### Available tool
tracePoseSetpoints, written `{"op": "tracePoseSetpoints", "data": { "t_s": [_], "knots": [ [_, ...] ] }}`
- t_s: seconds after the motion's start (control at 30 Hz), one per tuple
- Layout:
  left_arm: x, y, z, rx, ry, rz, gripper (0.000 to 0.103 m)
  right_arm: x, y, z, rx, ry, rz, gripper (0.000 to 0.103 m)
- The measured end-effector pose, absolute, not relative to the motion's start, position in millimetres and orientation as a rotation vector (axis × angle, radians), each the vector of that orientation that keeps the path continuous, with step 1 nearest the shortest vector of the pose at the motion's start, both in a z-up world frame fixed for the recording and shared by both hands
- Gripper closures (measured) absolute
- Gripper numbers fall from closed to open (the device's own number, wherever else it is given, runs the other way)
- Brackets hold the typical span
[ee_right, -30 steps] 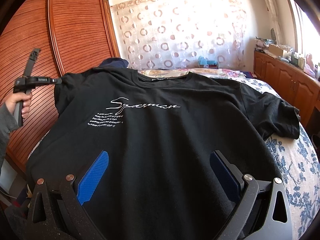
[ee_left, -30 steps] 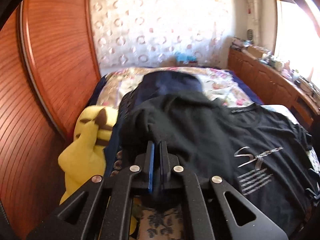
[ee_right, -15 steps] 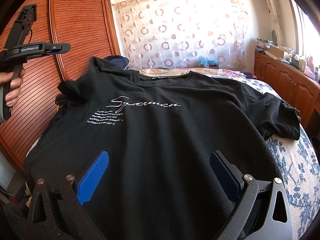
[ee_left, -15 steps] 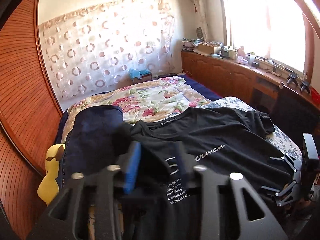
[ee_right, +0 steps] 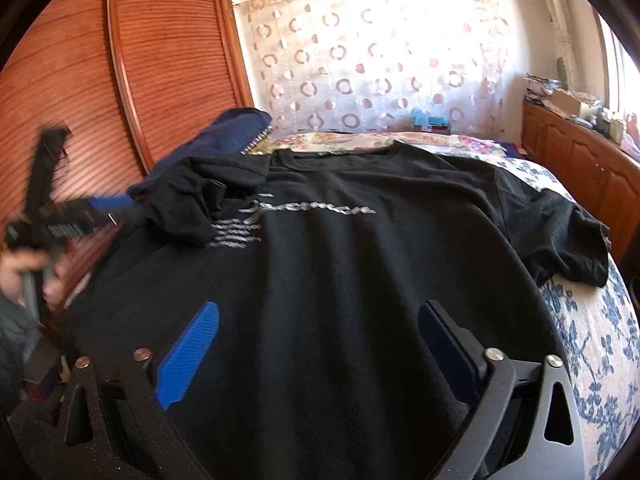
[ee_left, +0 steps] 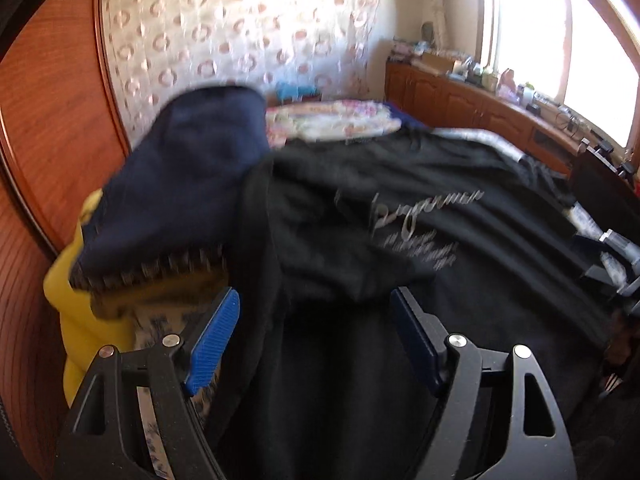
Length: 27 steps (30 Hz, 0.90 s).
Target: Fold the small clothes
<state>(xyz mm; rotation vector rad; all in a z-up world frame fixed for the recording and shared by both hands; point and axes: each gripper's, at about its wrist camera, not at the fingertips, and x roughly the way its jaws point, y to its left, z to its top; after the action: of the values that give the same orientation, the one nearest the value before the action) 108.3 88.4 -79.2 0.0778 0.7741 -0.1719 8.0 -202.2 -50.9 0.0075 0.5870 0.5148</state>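
A black T-shirt (ee_right: 360, 264) with white lettering lies spread on the bed, its left sleeve (ee_right: 188, 208) folded in over the chest. It also shows in the left wrist view (ee_left: 400, 240). My left gripper (ee_left: 316, 336) is open and empty, hovering over the shirt's left side; it shows blurred in the right wrist view (ee_right: 108, 204) beside the folded sleeve. My right gripper (ee_right: 320, 348) is open and empty, low over the shirt's hem.
A navy garment (ee_left: 180, 184) and a yellow plush toy (ee_left: 80, 320) lie at the bed's left edge beside the wooden wardrobe (ee_right: 120, 100). A floral quilt (ee_right: 340, 140) lies at the head of the bed. A wooden cabinet (ee_right: 580, 168) runs along the right.
My left gripper carried the left sleeve up and inward over the chest, then opened and let it go. The right gripper has stayed open and still.
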Motion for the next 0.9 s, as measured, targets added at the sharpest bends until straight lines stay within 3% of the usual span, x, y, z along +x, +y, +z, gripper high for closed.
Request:
{"op": "tracePoseSetpoints", "data": {
  "t_s": [0.23, 0.37, 0.67, 0.9],
  "knots": [
    [119, 98, -104, 0.051, 0.844, -0.12, 0.025, 21, -199, -16, -0.066, 0.544, 0.572, 0.021],
    [125, 100, -119, 0.036, 0.892, -0.093, 0.024, 44, -186, -3, -0.108, 0.547, 0.61, 0.04],
    [121, 102, -120, 0.013, 0.896, -0.114, 0.016, 120, -136, -11, -0.186, 0.626, 0.684, 0.047],
    [124, 103, -122, 0.012, 0.897, -0.116, 0.015, 186, -98, -35, -0.146, 0.738, 0.712, 0.055]
  ]
}}
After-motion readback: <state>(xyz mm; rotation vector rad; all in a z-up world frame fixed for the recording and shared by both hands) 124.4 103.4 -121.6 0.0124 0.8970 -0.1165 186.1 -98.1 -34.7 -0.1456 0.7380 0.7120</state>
